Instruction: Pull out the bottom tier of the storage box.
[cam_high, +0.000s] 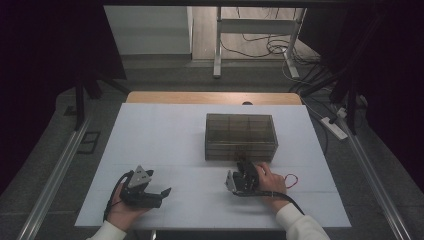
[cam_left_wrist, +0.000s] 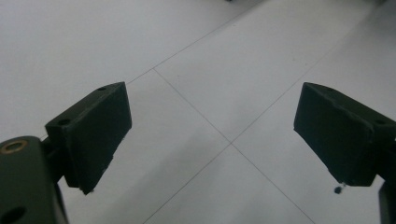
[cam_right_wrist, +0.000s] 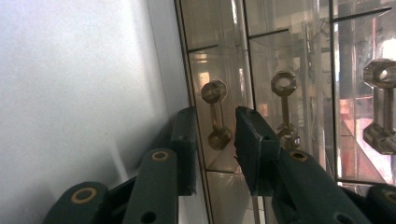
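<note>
The right gripper (cam_high: 243, 170) sits at the near wall of the clear compartment box (cam_high: 241, 136), its jaws a little apart with one of the box's brass dumbbell-shaped handles (cam_right_wrist: 216, 114) between their tips; whether they touch it I cannot tell. More such handles (cam_right_wrist: 285, 109) lie further along the wall to that gripper's side. A red loop (cam_high: 291, 180) lies just beside the right hand (cam_high: 270, 179). The left gripper (cam_high: 150, 192) rests well apart, jaws spread wide over the bare white table (cam_left_wrist: 219, 60).

A white-topped table (cam_high: 165, 145) carries a clear compartment box (cam_high: 241, 136) and a red loop (cam_high: 291, 180)
</note>
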